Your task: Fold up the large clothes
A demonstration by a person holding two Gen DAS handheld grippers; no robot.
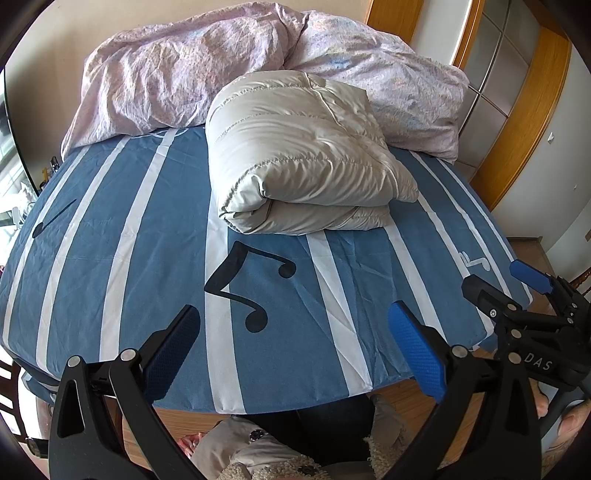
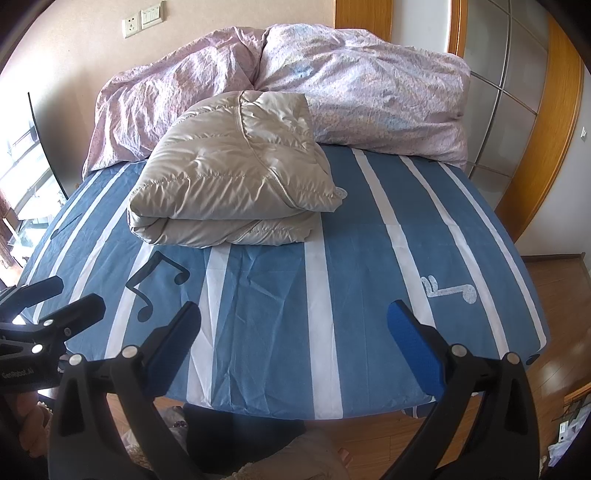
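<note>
R view only: wall socket [image 2: 132,23]; jacket [image 2: 229,177] folded.

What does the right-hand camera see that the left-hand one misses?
Only the right wrist view shows the wall socket and the whole white music note on the sheet. Only the left wrist view shows the second black note near the bed's left edge. Both show the folded beige padded coat on the striped sheet, the pink duvet behind it, and both open grippers: left, right.
</note>
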